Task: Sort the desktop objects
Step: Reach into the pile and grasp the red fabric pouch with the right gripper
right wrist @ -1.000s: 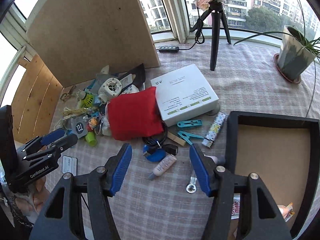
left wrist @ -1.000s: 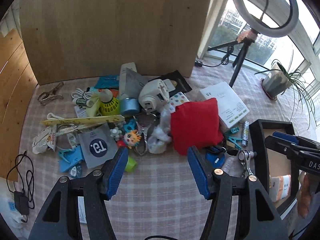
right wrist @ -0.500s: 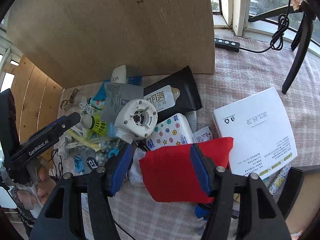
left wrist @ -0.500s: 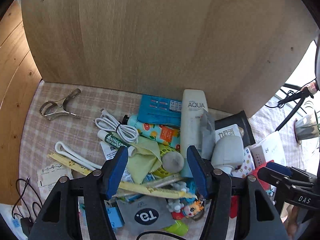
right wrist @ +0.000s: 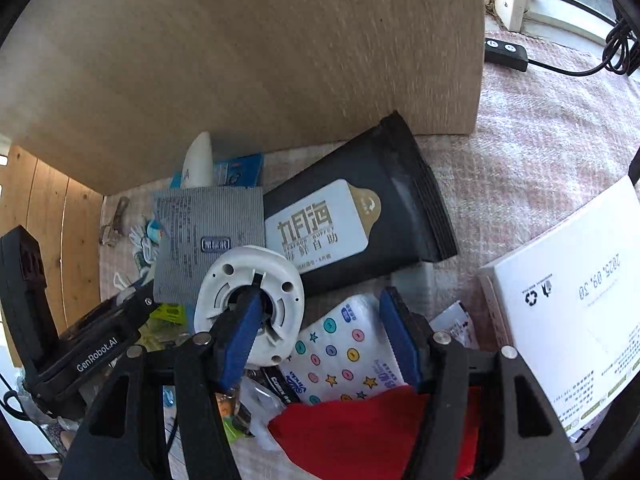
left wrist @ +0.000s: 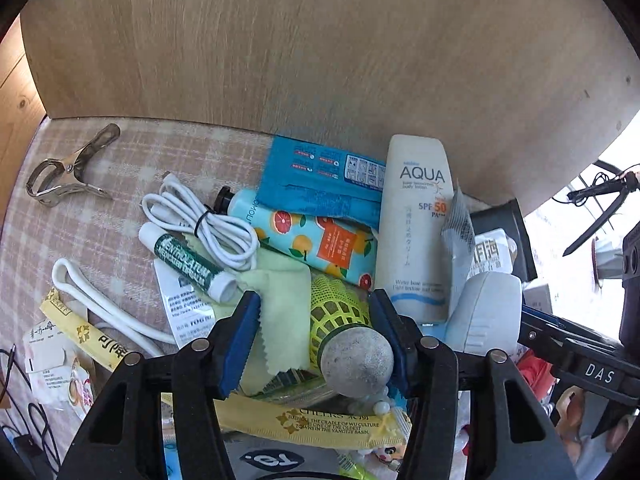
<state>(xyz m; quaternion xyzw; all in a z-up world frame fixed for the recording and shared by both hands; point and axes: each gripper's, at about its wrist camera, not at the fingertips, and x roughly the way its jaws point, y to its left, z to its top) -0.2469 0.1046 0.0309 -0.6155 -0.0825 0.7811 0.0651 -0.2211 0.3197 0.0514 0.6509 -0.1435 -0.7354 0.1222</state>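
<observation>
Both grippers (left wrist: 314, 322) (right wrist: 320, 320) hang open above the clutter, shuttlecock (left wrist: 344, 336) between left jaws.

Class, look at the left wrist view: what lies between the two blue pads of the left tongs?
In the left wrist view, a yellow-green shuttlecock lies between the pads of the left tongs, hard by the right one, with a pale green cloth beside it. The tongs stand open.

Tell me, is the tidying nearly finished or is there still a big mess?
Still a big mess. Nothing in these views looks sorted yet: the AQUA tube, white cable, black pouch and tissue pack lie jumbled together. In hand: nothing yet. The open left gripper straddles the yellow shuttlecock, and the open right gripper sits over the tissue pack. Almost everything remains.
</observation>
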